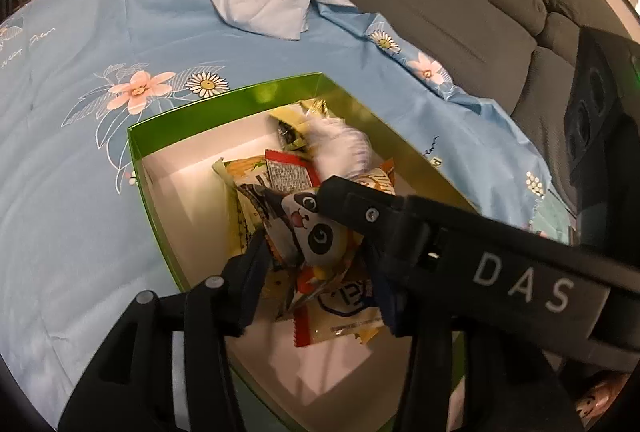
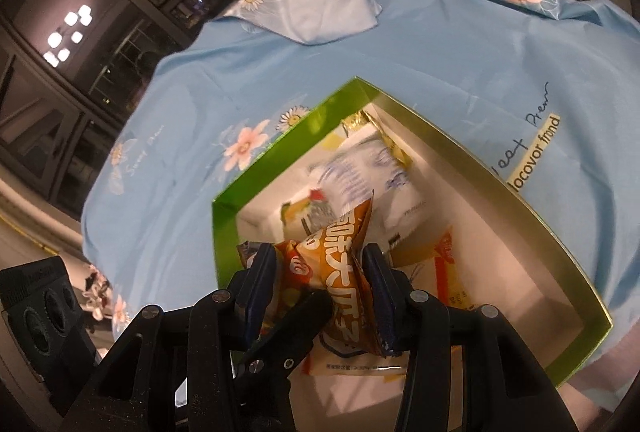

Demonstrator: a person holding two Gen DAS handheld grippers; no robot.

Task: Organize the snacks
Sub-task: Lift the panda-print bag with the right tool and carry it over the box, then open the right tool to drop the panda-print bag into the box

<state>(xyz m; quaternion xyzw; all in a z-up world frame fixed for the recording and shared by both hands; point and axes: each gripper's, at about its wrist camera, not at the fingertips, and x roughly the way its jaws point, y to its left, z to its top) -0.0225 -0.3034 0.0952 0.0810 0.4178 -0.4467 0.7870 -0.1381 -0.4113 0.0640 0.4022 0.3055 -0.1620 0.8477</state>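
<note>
Both grippers over the green box: right gripper pinches an orange packet; left gripper spread around the panda packet.

2 wrist views, angled down, close, sharing green box

The box is showing glossy green card walls and a matt white floor. Snack packets inside are gleaming like crinkled plastic film, as is the orange packet. A smooth, faintly sheeny blue cloth is covering the table. The left gripper is looking like matt black plastic with metal screws.
</note>
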